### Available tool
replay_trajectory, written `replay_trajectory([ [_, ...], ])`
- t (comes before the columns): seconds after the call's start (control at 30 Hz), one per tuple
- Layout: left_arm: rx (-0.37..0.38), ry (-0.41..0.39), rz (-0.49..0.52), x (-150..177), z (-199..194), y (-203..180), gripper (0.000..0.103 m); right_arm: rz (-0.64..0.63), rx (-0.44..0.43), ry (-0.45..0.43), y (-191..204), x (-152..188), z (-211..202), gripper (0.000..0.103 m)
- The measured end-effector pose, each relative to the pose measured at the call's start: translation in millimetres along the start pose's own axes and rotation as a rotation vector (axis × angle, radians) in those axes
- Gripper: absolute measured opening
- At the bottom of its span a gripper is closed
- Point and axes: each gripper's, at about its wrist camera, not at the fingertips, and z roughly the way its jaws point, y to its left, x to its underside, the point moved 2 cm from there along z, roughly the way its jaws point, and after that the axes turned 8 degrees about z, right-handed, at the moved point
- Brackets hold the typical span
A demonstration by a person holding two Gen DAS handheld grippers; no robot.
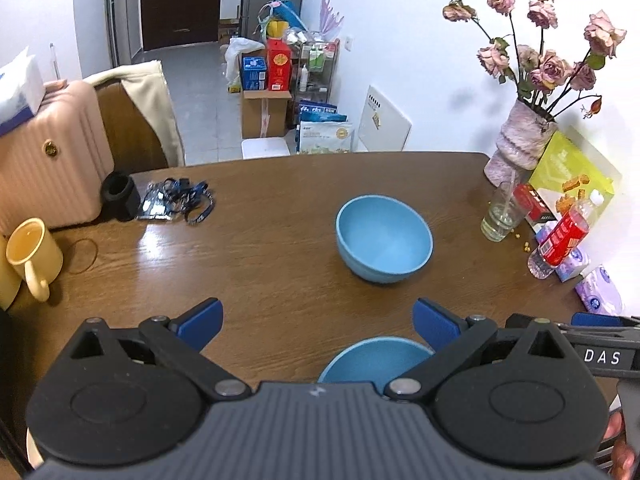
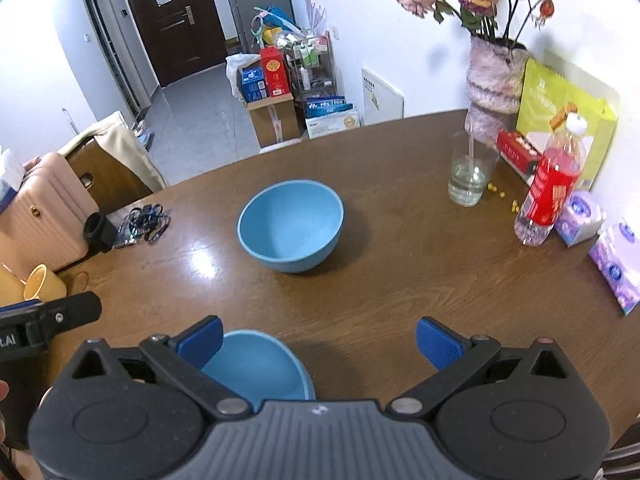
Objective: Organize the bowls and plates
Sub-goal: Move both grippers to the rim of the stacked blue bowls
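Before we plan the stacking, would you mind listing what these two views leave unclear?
- Near bowl: in the left wrist view, its near half lies behind the left gripper; in the right wrist view, the right gripper covers part.
- Plates: none visible in either view.
- Drinking glass: contents unreadable, too small.
- Yellow mug: whether it holds anything is unclear.

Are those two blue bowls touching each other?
Apart. The right wrist view shows bare table between the far bowl and the near bowl.

Two bowls on table [image 1: 280,280]: far bowl [image 1: 384,238] at centre, near bowl [image 1: 374,362] at front edge; mug [image 1: 32,254] far left, glass [image 1: 502,214] right.
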Motion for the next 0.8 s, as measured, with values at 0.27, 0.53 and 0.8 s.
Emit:
replay_trajectory([
  [0.27, -0.016, 0.008, -0.023, -20, 16, -11, 0.103, -0.030, -0.017, 0.015, -1, -28, 17, 0.103],
  [0.53, -0.038, 0.046, -0.060, -39, 49, -24, 0.103, -0.046, -0.040, 0.040, -15, -59, 46, 0.103],
  [0.8, -0.052, 0.090, -0.089, -55, 92, -41, 0.103, -0.048, -0.056, 0.085, -37, -83, 86, 0.103],
])
